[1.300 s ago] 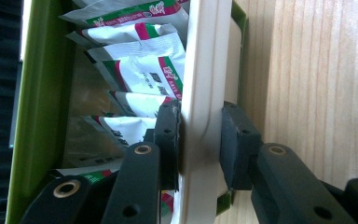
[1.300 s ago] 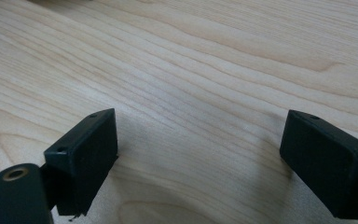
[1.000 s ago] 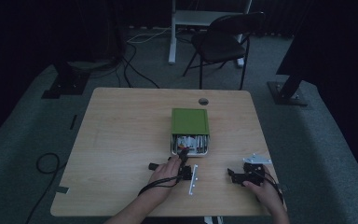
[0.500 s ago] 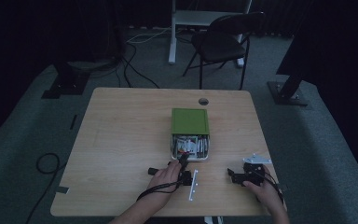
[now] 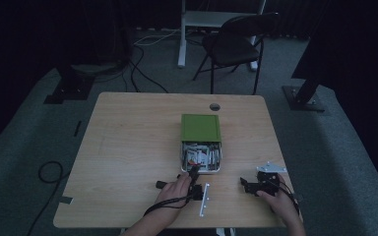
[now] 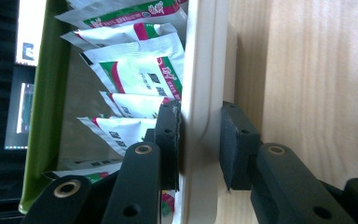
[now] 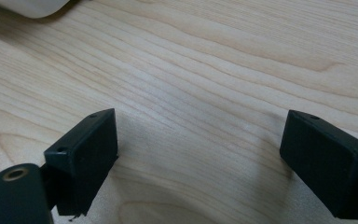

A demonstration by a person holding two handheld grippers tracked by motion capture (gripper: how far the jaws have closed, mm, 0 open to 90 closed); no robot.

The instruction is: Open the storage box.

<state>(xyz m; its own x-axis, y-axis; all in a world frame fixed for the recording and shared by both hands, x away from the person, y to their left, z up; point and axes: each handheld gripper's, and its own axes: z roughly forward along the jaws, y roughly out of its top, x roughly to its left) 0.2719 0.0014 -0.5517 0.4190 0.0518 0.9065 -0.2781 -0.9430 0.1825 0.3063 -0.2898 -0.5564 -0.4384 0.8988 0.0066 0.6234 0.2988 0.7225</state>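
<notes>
- Cream box (image 5: 200, 157) with a green lid (image 5: 200, 128) flipped back, sitting mid tabletop (image 5: 128, 147), a bit toward the person's side. Packed with white sachets (image 6: 135, 70) printed in red and green.
- Left gripper (image 5: 193, 173) right at the box's near rim, left hand (image 5: 173, 191) behind it. Also seen in the left gripper view (image 6: 200, 135): jaws straddling the cream wall (image 6: 205, 70), one pad inside among the sachets and pressed to the wall, the other outside over the wood with a slim gap showing. So narrowed around the rim, not fully clamped on it as far as can be seen.
- Right gripper (image 5: 248, 186) well off to the right of the box, low over the tabletop, right hand (image 5: 280, 204) gripping it, grey plate (image 5: 269, 167) on top. Jaws spread wide in the right gripper view (image 7: 200, 158), nothing between them but bare wood grain; just a cream corner peeking in at top left.
- Small white strip (image 5: 204, 199) lying on the tabletop just beside the left hand, between the two grippers.
- Dark room, black chair (image 5: 236, 44) past the far edge.
</notes>
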